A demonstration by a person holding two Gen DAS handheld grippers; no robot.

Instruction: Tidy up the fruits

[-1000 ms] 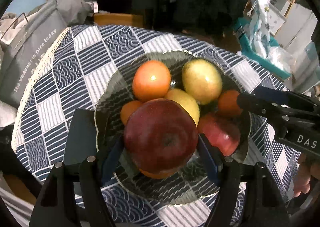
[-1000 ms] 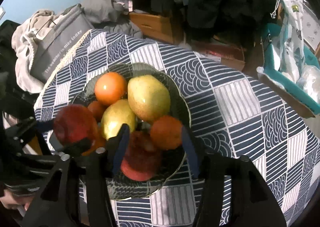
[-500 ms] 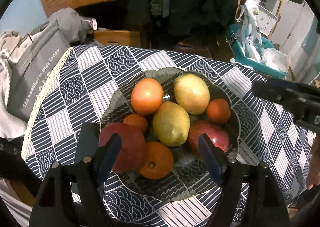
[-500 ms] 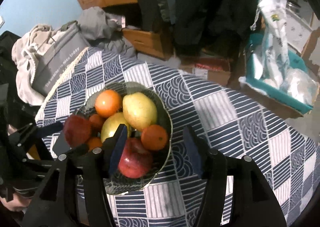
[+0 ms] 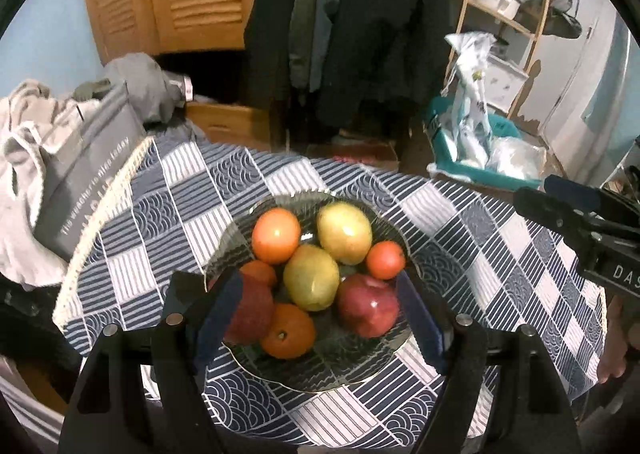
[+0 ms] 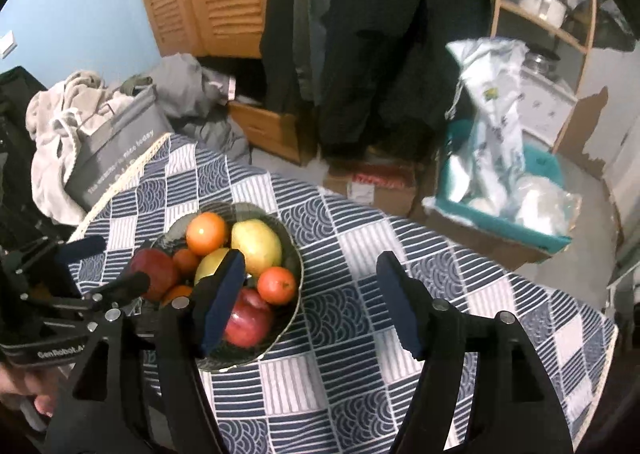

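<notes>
A glass bowl (image 5: 320, 370) on the checked tablecloth holds several fruits: two red apples (image 5: 370, 310) (image 5: 252, 312), two yellow-green pears (image 5: 344, 232) (image 5: 311, 282) and several oranges (image 5: 276, 234). My left gripper (image 5: 320, 318) is open and empty, raised above the bowl's near side. My right gripper (image 6: 310, 304) is open and empty, above the cloth just right of the bowl (image 6: 292, 314). The left gripper also shows in the right wrist view (image 6: 104, 266), beside the left apple (image 6: 154, 272).
A grey bag (image 5: 88, 190) and heaped clothes (image 5: 24, 142) lie past the table's left edge. A teal bin with plastic bags (image 6: 508, 194), a cardboard box (image 6: 376, 184), hanging coats (image 6: 360, 34) and a wooden shelf (image 5: 504, 14) stand beyond the far edge.
My left gripper let go of the red apple, which now lies in the bowl at the left. Both grippers have risen and pulled back from the bowl.
</notes>
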